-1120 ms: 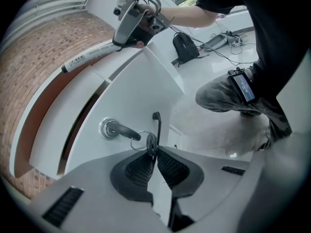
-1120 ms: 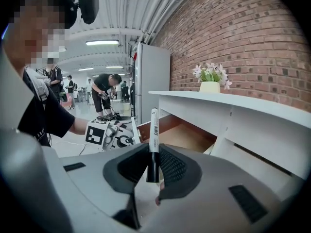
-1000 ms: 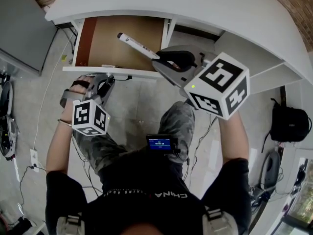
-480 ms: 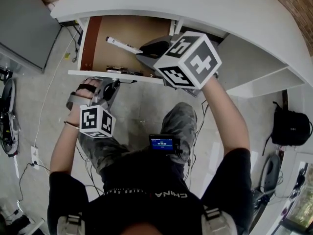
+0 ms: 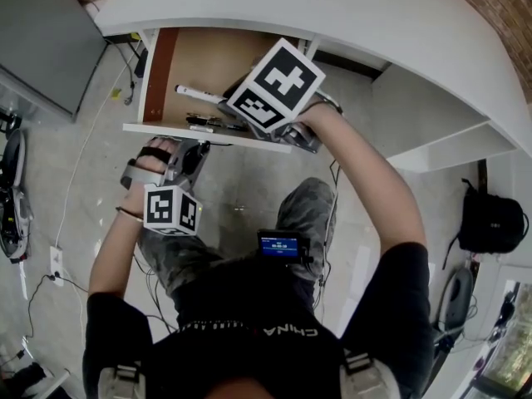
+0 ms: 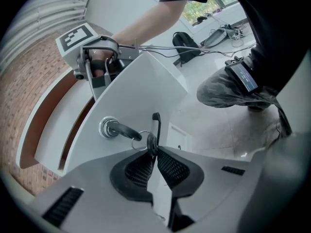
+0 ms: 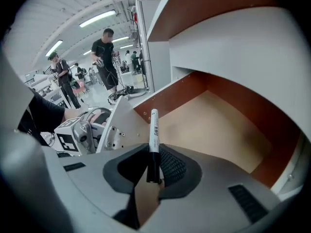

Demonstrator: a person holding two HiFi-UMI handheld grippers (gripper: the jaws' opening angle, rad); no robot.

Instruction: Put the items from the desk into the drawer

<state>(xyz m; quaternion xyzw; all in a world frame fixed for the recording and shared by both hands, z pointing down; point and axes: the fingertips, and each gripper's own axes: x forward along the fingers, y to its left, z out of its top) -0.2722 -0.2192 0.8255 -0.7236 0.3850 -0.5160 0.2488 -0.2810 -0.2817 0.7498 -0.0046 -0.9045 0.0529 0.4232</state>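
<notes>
The drawer [image 5: 212, 56] stands pulled out under the white desk [image 5: 349, 11], its tan bottom [image 7: 218, 120] bare where it shows. My right gripper [image 7: 154, 152] is shut on a white marker [image 7: 154, 127] by its black end. The marker [image 5: 199, 96] sticks out leftward over the drawer, below the right gripper's marker cube [image 5: 278, 86]. My left gripper [image 6: 154, 152] is at the drawer's white front [image 6: 141, 96], shut on a key [image 6: 155, 125] that hangs by a ring from another key in the lock [image 6: 109, 128]. My left gripper [image 5: 189, 152] is below the front panel in the head view.
Small dark things [image 5: 214, 125] lie along the drawer's front inside edge. A grey panel [image 5: 41, 48] stands at left, a black backpack [image 5: 490, 210] lies on the floor at right. The person's knees [image 5: 303, 202] are under the desk. People [image 7: 104, 57] stand far behind.
My right gripper has carried the marker left and down into the open drawer. The left gripper has stayed at the drawer front.
</notes>
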